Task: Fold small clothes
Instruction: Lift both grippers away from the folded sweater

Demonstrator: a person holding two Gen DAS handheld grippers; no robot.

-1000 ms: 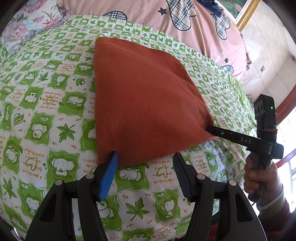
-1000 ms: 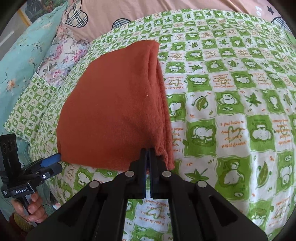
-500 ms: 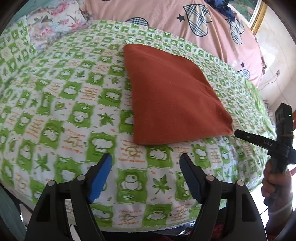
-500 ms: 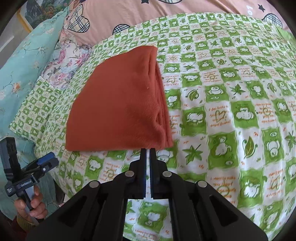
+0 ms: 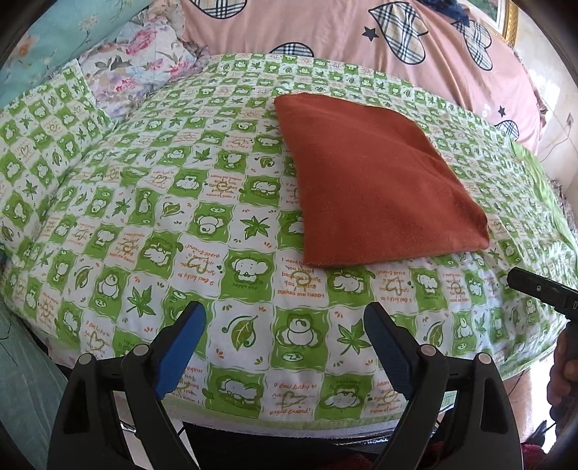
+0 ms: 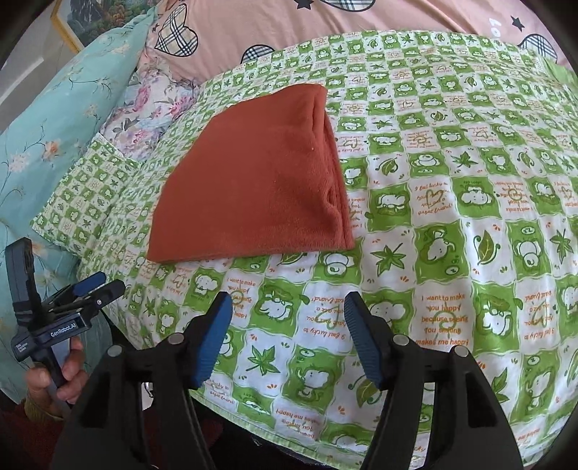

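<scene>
A rust-orange cloth lies folded into a flat square on the green-and-white patterned bedsheet; it also shows in the right wrist view, with its layered edges at the right side. My left gripper is open and empty, held back near the bed's front edge, clear of the cloth. My right gripper is open and empty, also back from the cloth's near edge. Each gripper shows in the other's view: the left gripper at the left, the right gripper at the right.
A pink heart-print quilt lies along the back of the bed. Floral and turquoise pillows sit at the left. The bed's front edge runs just under my grippers.
Both grippers have pulled back from the cloth toward the bed's front edge. The right gripper, shut at the cloth's near corner before, has opened. The cloth lies flat and free.
</scene>
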